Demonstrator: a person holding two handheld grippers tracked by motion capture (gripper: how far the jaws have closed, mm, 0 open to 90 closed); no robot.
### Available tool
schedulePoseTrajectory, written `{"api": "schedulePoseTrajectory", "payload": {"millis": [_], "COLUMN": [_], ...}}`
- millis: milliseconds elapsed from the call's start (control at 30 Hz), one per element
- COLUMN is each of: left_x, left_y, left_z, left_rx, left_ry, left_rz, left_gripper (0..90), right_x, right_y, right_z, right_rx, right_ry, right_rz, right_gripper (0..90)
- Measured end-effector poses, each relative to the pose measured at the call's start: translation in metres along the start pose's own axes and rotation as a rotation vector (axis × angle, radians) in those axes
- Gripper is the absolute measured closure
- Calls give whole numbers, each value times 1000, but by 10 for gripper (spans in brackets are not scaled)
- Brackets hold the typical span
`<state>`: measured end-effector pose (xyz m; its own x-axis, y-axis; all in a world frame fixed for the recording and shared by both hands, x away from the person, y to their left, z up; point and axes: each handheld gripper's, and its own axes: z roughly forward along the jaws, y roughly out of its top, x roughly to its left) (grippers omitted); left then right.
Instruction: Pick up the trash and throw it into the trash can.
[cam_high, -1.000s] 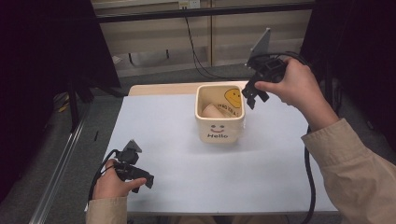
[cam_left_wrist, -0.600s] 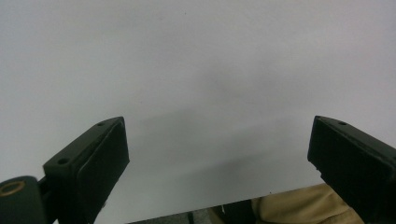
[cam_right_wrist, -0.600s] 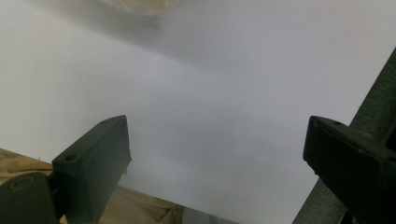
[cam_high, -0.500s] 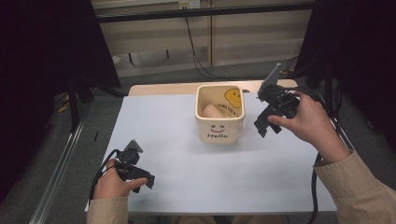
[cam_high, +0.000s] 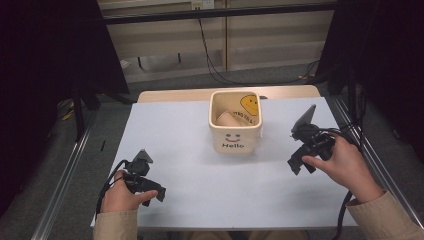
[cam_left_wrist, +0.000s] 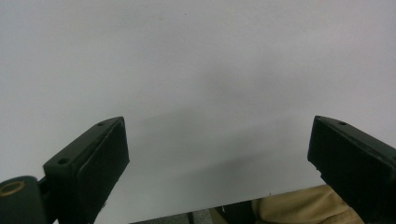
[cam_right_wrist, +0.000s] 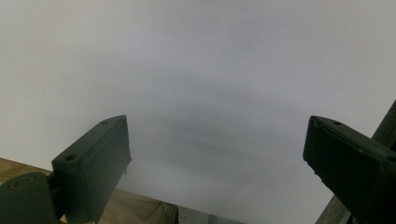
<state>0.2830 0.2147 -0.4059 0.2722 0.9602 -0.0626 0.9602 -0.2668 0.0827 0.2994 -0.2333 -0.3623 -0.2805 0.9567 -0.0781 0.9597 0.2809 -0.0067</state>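
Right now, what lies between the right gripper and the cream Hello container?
Nothing: in the high view, bare white table separates the right gripper from the Hello container. Its jaws stand wide apart, empty.

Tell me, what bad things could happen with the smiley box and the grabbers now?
The right gripper is open and low beside the cream box; a sideways swing could bump the box and slide it on the white table. The box looks light, so a knock might tip out the paper cup lying inside. The left gripper sits near the front edge, where its cable might snag.
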Motion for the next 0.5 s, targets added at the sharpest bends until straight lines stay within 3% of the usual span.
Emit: {"api": "schedulePoseTrajectory", "payload": {"millis": [333,500], "left_x": [-3,-3], "left_y": [2,3], "left_z": [3,3], "left_rx": [0,6], "left_ry": [0,-5], "left_rz": [-8,-8], "left_gripper": [52,52], "right_x": [-8,-11], "right_y": [-23,-31], "right_z": [44,53], "right_rx": [55,49], "right_ry": [-23,-19], "right_rz": [22,34], "right_gripper": [75,72]}}
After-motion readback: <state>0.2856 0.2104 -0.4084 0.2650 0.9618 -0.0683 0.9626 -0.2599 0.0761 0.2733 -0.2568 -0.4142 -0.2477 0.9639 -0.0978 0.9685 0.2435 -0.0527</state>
